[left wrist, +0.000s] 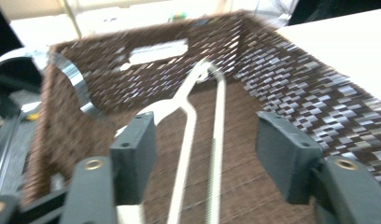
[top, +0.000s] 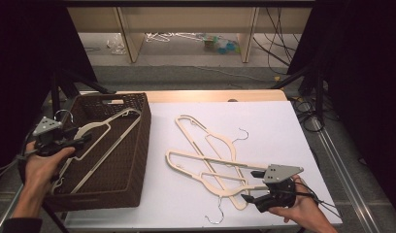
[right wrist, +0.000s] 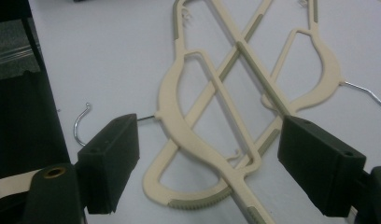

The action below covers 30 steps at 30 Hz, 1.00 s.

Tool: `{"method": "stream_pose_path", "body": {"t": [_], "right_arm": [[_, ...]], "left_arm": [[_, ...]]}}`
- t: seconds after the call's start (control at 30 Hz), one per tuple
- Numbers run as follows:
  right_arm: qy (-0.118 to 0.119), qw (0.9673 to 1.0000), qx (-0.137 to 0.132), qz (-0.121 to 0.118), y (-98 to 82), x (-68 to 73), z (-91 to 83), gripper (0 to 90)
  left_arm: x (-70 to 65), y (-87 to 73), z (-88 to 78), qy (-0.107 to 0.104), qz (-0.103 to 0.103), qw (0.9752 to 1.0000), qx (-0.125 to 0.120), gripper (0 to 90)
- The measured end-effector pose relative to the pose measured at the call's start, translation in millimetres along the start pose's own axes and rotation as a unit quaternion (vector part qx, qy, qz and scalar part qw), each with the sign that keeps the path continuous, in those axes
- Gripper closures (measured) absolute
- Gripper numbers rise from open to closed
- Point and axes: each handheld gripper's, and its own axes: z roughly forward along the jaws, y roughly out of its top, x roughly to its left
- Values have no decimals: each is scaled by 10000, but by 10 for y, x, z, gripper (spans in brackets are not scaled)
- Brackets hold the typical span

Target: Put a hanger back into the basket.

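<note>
Both grippers' jaws gape wide, empty. Left gripper (top: pixel 65 141) hovers over one hanger (left wrist: pixel 191 121) in the wicker basket (top: pixel 138 145); right gripper (right wrist: pixel 207 163) nears two crossed hangers (right wrist: pixel 212 98), seemingly interlocked, so lifting one may drag both.

- Standing beyond the table (top: pixel 283 126): pale wooden shelving (top: pixel 186 19).
- Hanging dark at both sides: black curtains (top: pixel 366 73).
- Trailing across grey floor (top: pixel 186 73): cables (top: pixel 273 43).

Left claw (top: pixel 82 140) jaws spread, right claw (top: pixel 248 186) jaws spread, both hand-held
</note>
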Motion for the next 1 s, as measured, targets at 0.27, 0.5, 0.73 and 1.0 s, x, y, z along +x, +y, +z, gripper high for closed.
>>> {"method": "stream_pose_path", "body": {"t": [0.27,0.5,0.73,1.0], "right_arm": [[-215,9997,-131,66,-48,-76,-27,219],[-321,9992,-137,191,-140,-169,-29,228],[-330,9991,-67,255,-213,-217,-12,238],[-344,9989,-42,309,-275,-272,9,241]], "left_arm": [[-637,84,-79,-793,363,9952,-445,256],[-1200,86,-136,-1566,476,9843,-661,209],[-1505,26,-184,-1887,649,9765,-815,185],[-1892,-147,-167,-2299,719,9667,-862,167]]}}
